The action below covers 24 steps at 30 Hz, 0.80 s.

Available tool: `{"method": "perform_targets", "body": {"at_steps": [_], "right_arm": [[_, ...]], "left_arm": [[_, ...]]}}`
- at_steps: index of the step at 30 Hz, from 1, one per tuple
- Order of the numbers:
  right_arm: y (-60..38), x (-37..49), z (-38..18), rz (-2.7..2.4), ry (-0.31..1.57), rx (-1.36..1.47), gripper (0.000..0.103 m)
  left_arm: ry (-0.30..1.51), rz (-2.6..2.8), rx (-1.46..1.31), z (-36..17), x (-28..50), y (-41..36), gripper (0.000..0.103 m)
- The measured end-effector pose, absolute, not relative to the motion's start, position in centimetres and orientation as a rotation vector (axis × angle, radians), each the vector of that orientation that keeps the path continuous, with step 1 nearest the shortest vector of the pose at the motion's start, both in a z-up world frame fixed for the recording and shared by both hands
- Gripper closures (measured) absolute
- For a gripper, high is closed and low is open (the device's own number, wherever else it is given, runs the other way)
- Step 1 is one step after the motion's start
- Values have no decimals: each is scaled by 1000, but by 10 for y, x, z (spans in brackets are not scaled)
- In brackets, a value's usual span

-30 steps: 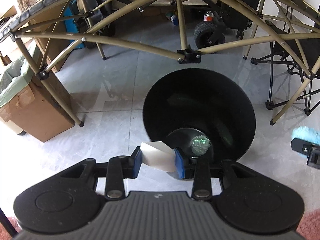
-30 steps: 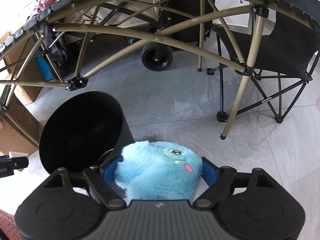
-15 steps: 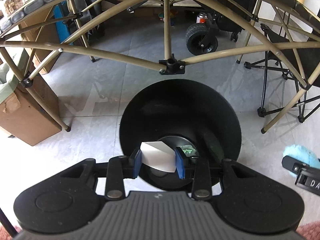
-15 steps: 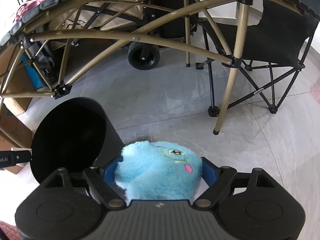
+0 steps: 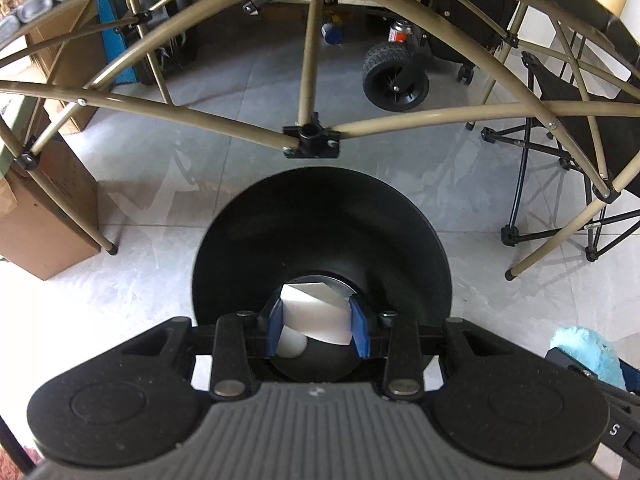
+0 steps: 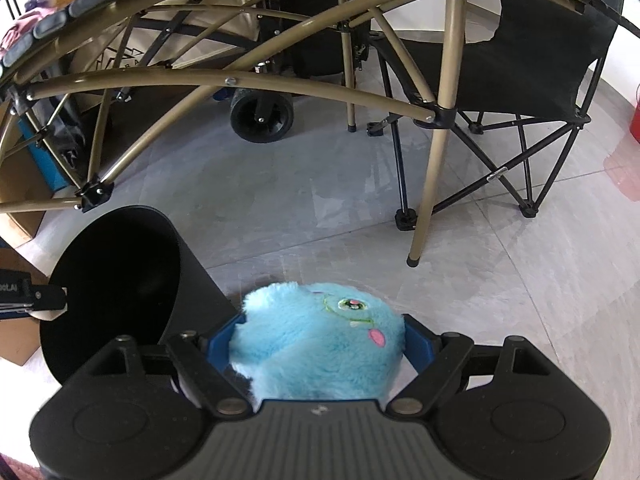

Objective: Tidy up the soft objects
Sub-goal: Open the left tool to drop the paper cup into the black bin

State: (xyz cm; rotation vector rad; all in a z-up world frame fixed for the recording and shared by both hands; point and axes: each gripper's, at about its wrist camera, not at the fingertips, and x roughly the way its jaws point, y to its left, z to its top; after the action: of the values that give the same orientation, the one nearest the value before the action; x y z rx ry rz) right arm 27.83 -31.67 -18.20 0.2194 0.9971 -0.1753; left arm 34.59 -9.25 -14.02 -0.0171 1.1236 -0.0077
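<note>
My left gripper (image 5: 317, 322) is shut on a white block (image 5: 316, 314), held right above the mouth of a round black bin (image 5: 320, 216) that stands on the floor. The right gripper (image 6: 318, 338) is shut on a fluffy light-blue plush toy (image 6: 316, 340) with a green eye and a pink cheek. In the right wrist view the black bin (image 6: 116, 280) stands to the left of the toy, and the left gripper's tip (image 6: 36, 296) reaches over its rim. The blue plush (image 5: 588, 350) also shows at the lower right of the left wrist view.
A folding table's tan metal frame (image 5: 310, 140) arches over the bin, with a leg (image 6: 430, 184) planted on the grey tiled floor. A black folding chair (image 6: 532, 64) stands on the right, a cardboard box (image 5: 44, 216) on the left, and a wheeled cart (image 5: 394, 80) behind.
The left gripper has moved with the white block from the bin's left rim to over its centre. In the right wrist view the scene has shifted a little; the plush stays gripped.
</note>
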Motion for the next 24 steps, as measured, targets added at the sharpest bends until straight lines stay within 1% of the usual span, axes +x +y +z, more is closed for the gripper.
{"method": "perform_targets", "body": {"at_steps": [15, 18, 19, 21, 22, 23, 24], "right_arm": [[-322, 279, -184, -191, 1003, 225, 21], [-322, 279, -184, -190, 1003, 226, 21], [-322, 279, -184, -190, 1003, 226, 21], [-322, 279, -184, -190, 1003, 225, 21], [-322, 279, -184, -189, 1004, 226, 21], [-322, 279, -184, -188, 1004, 227, 21], [-323, 279, -184, -187, 1004, 228, 21]], "left_arm": [[1164, 3, -17, -155, 353, -106, 67], [1164, 5, -19, -154, 353, -107, 62], [1163, 10, -17, -154, 353, -106, 58], [1164, 11, -20, -153, 352, -105, 41], [1164, 15, -24, -152, 352, -104, 24], [1161, 17, -27, -151, 352, -103, 15], [1155, 20, -23, -150, 351, -103, 13]]}}
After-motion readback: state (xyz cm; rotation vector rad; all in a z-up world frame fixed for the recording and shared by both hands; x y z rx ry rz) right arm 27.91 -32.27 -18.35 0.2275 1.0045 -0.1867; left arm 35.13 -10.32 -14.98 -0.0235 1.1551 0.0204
